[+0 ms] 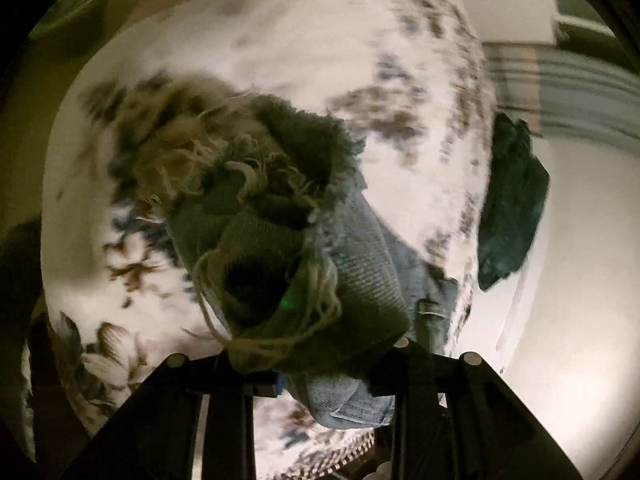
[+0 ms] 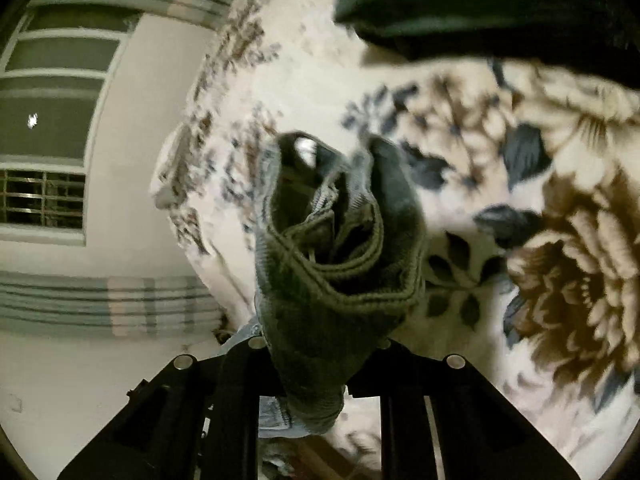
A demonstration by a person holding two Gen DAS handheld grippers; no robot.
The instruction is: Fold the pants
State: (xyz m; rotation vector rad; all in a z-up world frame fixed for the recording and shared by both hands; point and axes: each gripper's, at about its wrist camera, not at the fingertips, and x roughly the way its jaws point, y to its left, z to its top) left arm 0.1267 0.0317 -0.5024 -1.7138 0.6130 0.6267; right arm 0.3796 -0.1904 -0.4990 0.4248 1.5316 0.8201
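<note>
The pants are blue denim jeans. In the left wrist view my left gripper (image 1: pixel 320 364) is shut on a frayed leg end of the jeans (image 1: pixel 280 240), which bunches up in front of the camera above the bed. In the right wrist view my right gripper (image 2: pixel 320 360) is shut on a hemmed, stitched edge of the jeans (image 2: pixel 340 272), held up off the bed. The fingertips of both grippers are hidden by the cloth.
A white bedspread with brown and blue flowers (image 1: pixel 280 60) (image 2: pixel 520 240) lies under both grippers. A dark green cloth lies at the bed's edge (image 1: pixel 512 200) and shows in the right wrist view (image 2: pixel 460 4). A white wall and window (image 2: pixel 52 120) lie beyond.
</note>
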